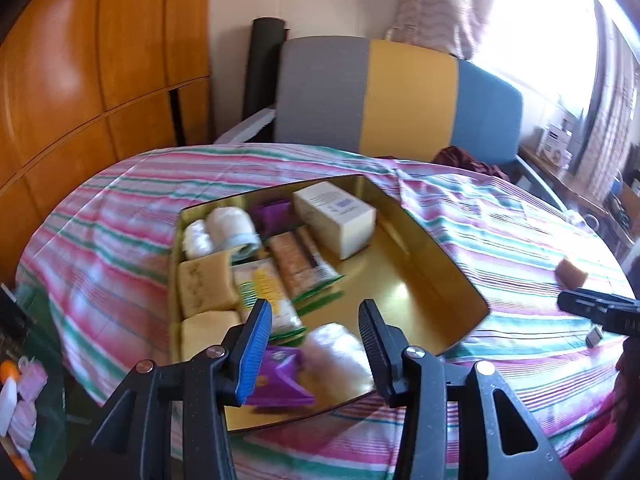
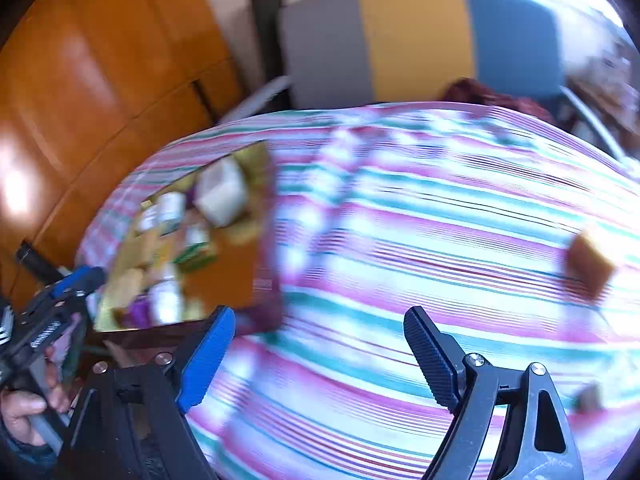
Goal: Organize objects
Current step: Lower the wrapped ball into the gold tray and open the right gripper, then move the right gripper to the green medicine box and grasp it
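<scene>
A gold tin lies on the striped tablecloth. It holds a white box, white rolls, yellow blocks, snack bars, a purple packet and a white bundle. My left gripper hovers open over the tin's near end, its pads clear of the packet and bundle below. A brown block sits alone on the cloth at the right. My right gripper stands wide open over bare cloth, nothing between its fingers, with the blurred tin to its left.
A chair with a grey, yellow and blue back stands behind the table, a dark red cloth on its seat. A wooden cabinet fills the left. A small object lies near the right gripper. A hand holds the left gripper.
</scene>
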{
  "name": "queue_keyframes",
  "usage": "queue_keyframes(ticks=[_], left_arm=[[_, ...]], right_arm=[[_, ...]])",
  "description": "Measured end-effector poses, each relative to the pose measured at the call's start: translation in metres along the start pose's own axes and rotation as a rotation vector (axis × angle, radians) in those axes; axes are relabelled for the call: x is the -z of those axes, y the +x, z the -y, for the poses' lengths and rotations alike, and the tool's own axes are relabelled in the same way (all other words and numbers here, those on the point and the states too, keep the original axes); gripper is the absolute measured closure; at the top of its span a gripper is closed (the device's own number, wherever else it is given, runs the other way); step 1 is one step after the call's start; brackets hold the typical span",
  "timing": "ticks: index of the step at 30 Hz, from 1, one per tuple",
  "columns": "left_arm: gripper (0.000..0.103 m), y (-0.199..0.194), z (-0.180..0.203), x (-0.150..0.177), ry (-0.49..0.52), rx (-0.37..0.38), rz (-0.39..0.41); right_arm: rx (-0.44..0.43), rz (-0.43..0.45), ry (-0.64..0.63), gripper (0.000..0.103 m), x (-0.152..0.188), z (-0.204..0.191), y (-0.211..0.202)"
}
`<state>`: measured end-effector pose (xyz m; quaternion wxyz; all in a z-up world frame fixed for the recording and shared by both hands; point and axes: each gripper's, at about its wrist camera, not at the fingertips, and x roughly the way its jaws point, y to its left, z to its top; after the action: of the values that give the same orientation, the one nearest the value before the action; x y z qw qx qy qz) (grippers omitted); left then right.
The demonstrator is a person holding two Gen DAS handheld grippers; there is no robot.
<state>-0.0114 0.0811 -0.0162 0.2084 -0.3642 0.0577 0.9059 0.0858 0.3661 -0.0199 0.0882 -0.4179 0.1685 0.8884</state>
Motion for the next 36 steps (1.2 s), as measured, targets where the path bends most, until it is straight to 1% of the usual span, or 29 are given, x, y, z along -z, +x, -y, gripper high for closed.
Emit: queue_keyframes(ticks=[2,4,7,10,12,16,21,25,28,32,36], left_arm=[[0.058,0.002,0.011,-0.002,0.023,0.021,0.001],[0.057,0.005,0.023,-0.004,0.050,0.048,0.003],[0.057,0.008,0.039,-0.006,0.080,0.084,-0.002],[0.057,0.011,0.054,-0.008,0.107,0.119,-0.006],[0.057,0.013,0.064,-0.008,0.121,0.140,-0.008],[0.057,0.016,0.081,-0.008,0.150,0.169,-0.012],[0.057,0.019,0.099,-0.007,0.182,0.213,-0.023],[0.057,0.022,0.110,-0.006,0.195,0.241,-0.033],[0.057,0.021,0.116,-0.005,0.202,0.264,-0.037],[0.057,0.021,0.124,-0.003,0.216,0.285,-0.048],[0.057,0.022,0.132,-0.003,0.231,0.296,-0.060]], right_arm=[[0.061,0.001,0.047,0.013,0.001,0.027,-0.011],[0.121,-0.001,0.127,0.013,0.003,0.058,-0.025],[0.161,0.007,0.245,0.012,0.008,0.098,-0.044],[0.216,0.011,0.324,0.012,0.015,0.128,-0.058],[0.228,0.001,0.366,0.010,0.018,0.144,-0.064],[0.242,-0.042,0.417,0.007,0.022,0.159,-0.068],[0.263,-0.096,0.476,0.007,0.033,0.174,-0.070],[0.267,-0.130,0.583,0.007,0.043,0.192,-0.065],[0.267,-0.132,0.660,0.007,0.047,0.203,-0.062],[0.284,-0.124,0.724,0.007,0.048,0.213,-0.055],[0.309,-0.150,0.725,0.007,0.045,0.218,-0.037]])
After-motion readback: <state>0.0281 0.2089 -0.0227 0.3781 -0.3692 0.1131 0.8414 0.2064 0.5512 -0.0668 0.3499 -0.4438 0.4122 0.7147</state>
